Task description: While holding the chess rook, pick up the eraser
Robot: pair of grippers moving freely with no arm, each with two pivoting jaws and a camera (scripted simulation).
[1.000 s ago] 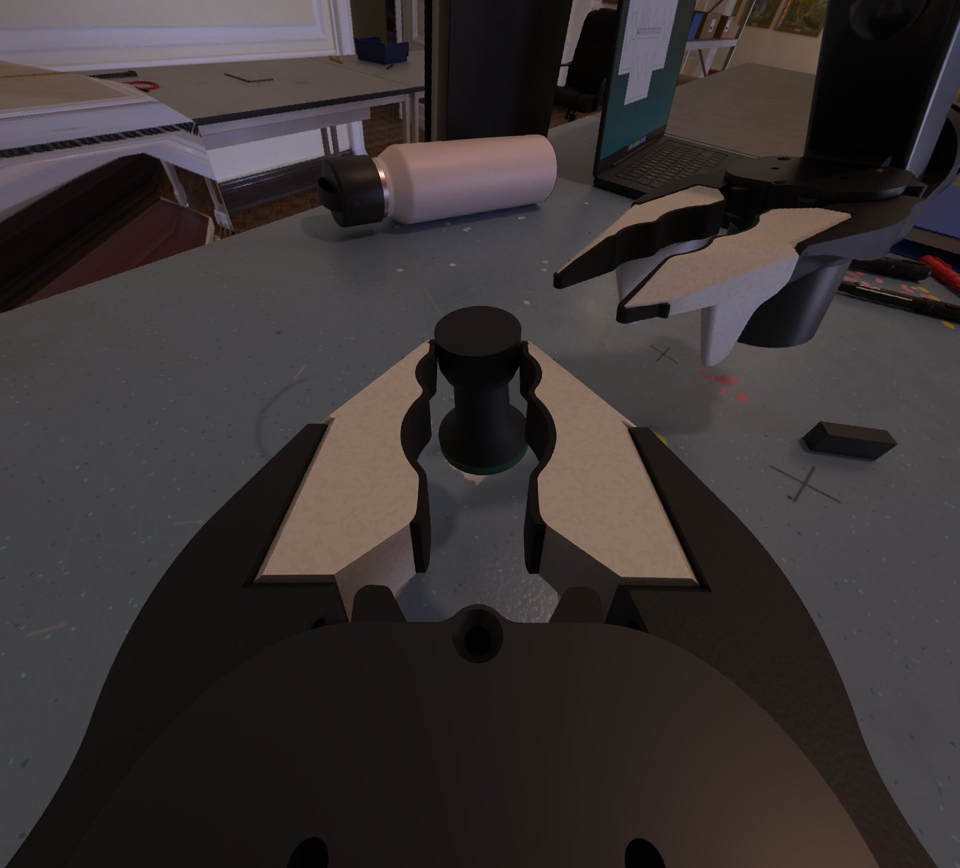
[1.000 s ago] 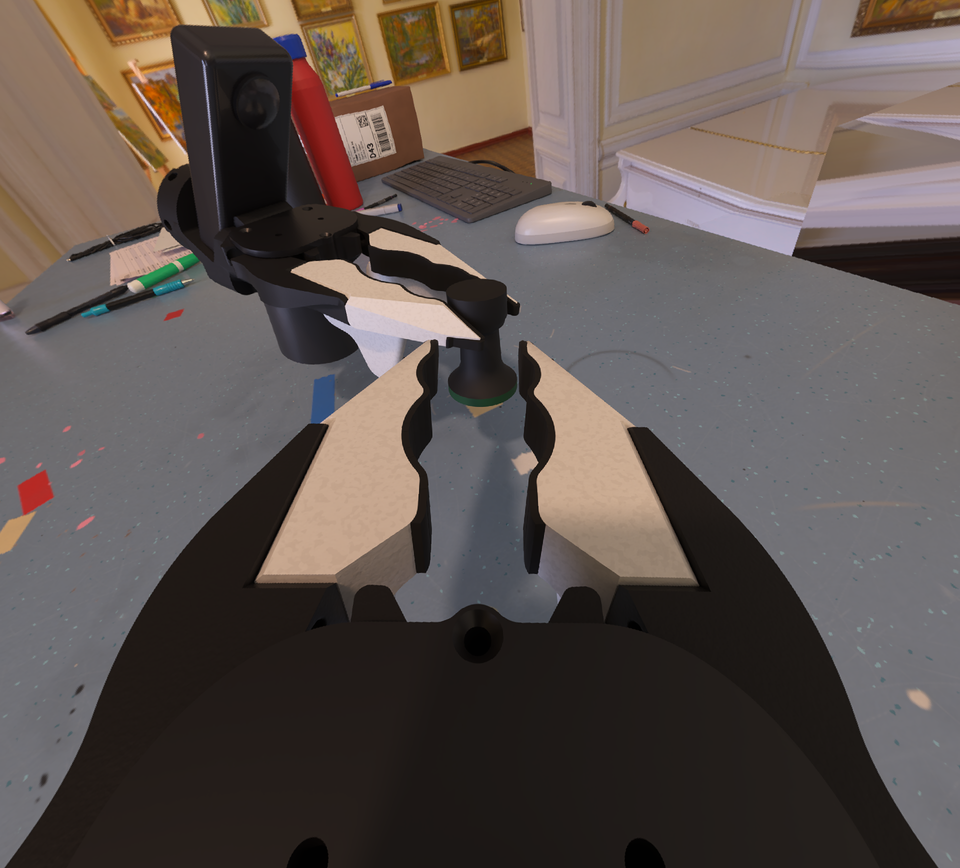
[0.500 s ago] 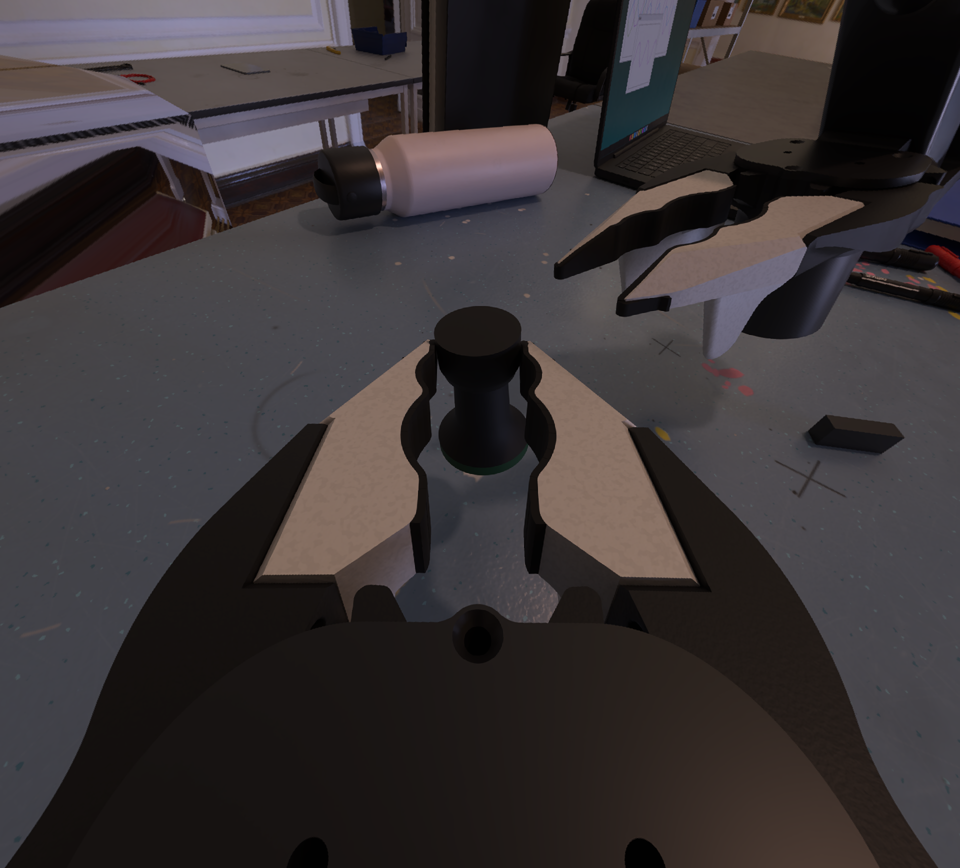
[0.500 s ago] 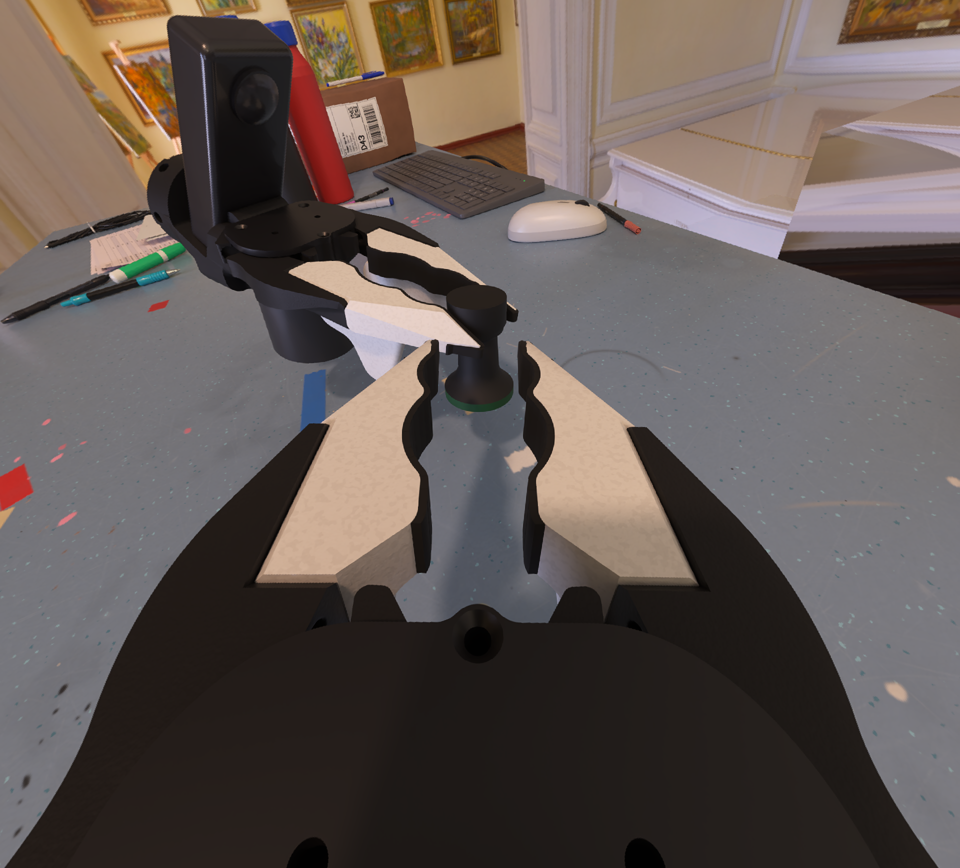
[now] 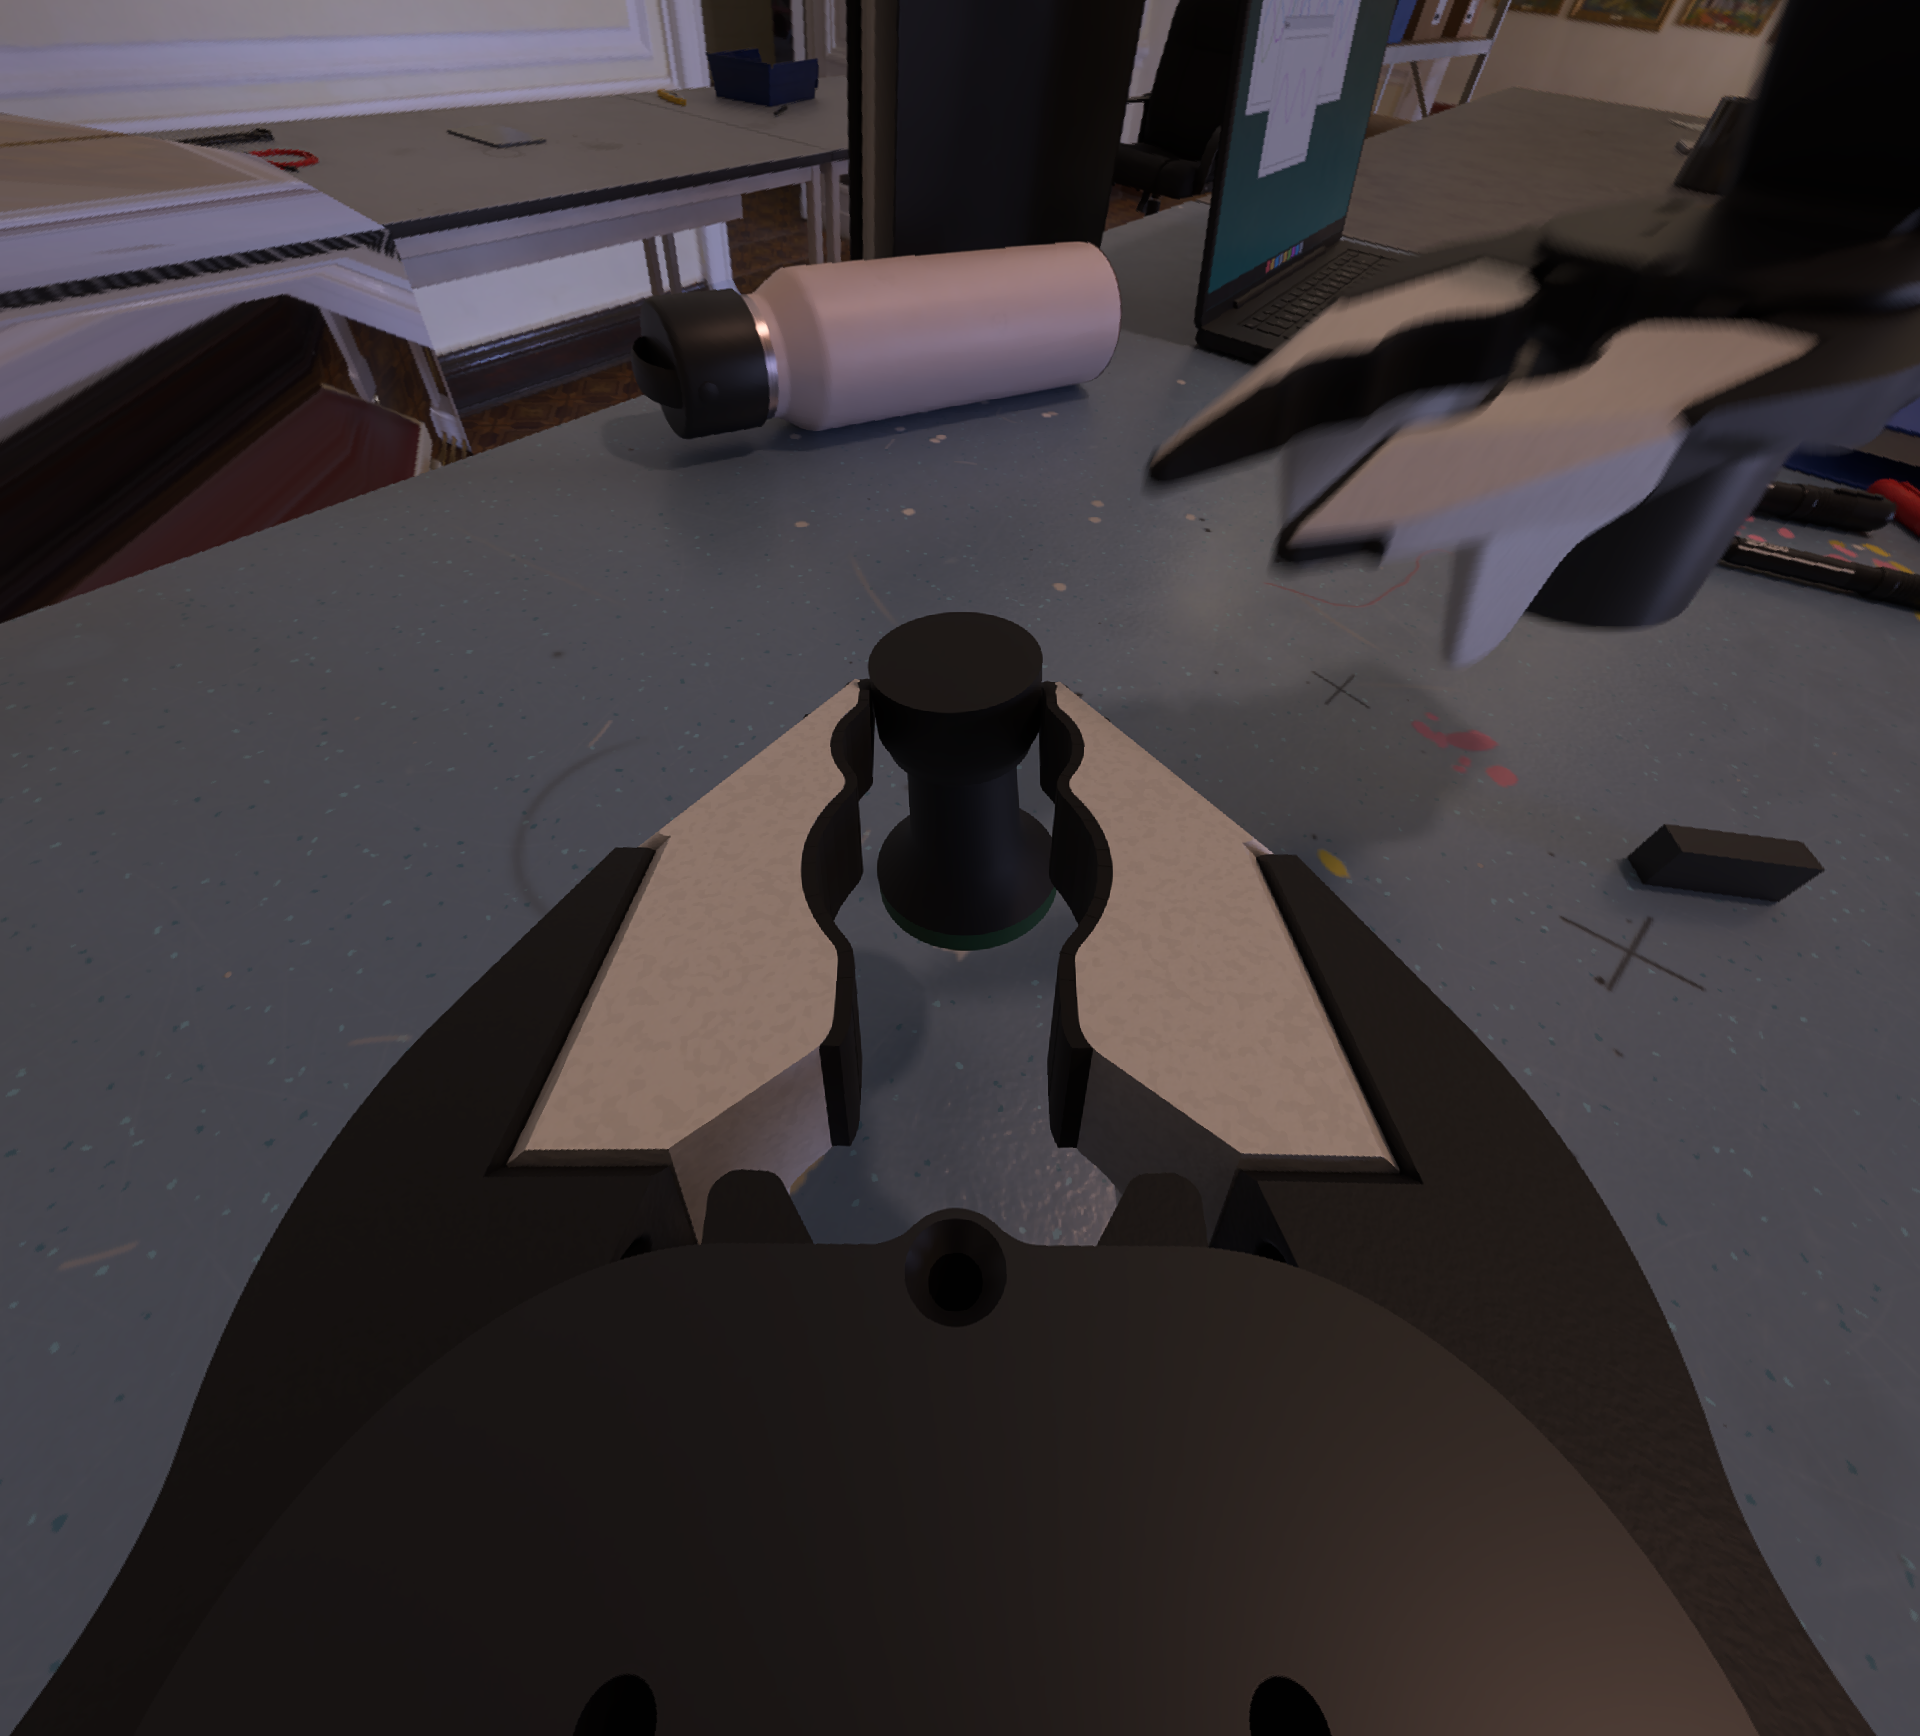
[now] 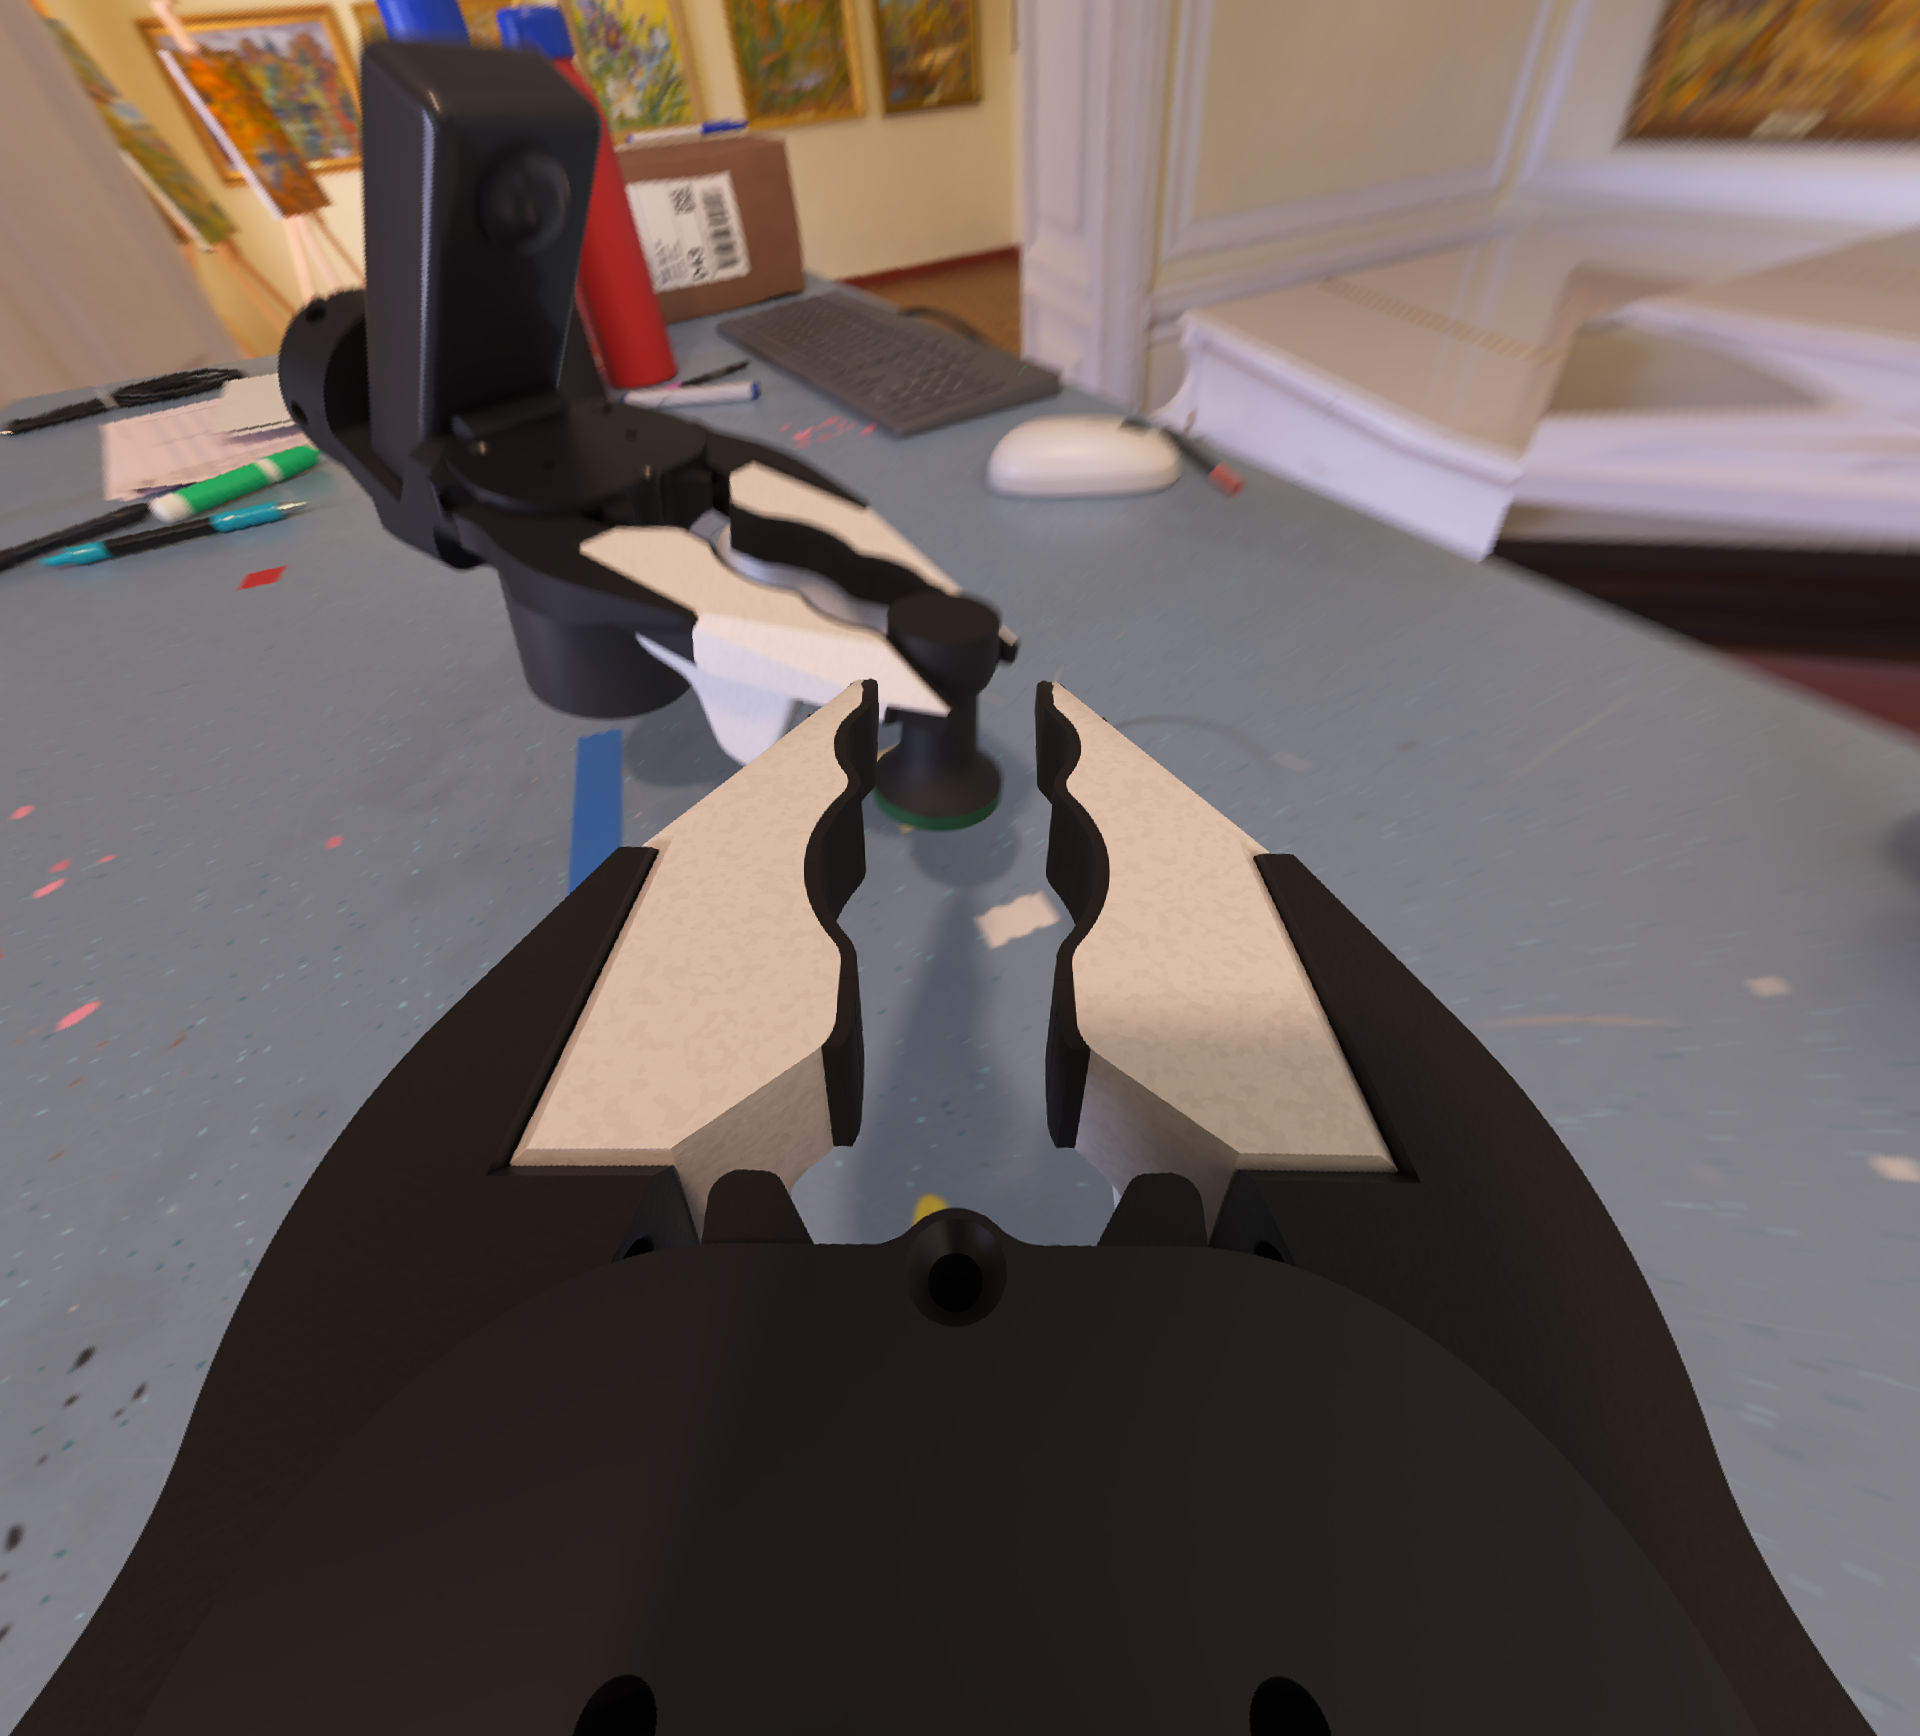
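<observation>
The chess rook (image 5: pixel 956 793) is clamped in the left tool (image 5: pixel 956 699). The right tool (image 6: pixel 956 699), apart and empty, has been pulled back; the eraser (image 5: pixel 1725 863) is not yet reached.

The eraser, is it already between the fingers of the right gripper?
No, the eraser lies alone on the table, apart from the right gripper.

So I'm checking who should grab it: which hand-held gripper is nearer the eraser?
Right. The right hand-held gripper hangs open above the table just beyond the eraser. The left hand-held gripper is farther off, shut on the rook.
</observation>
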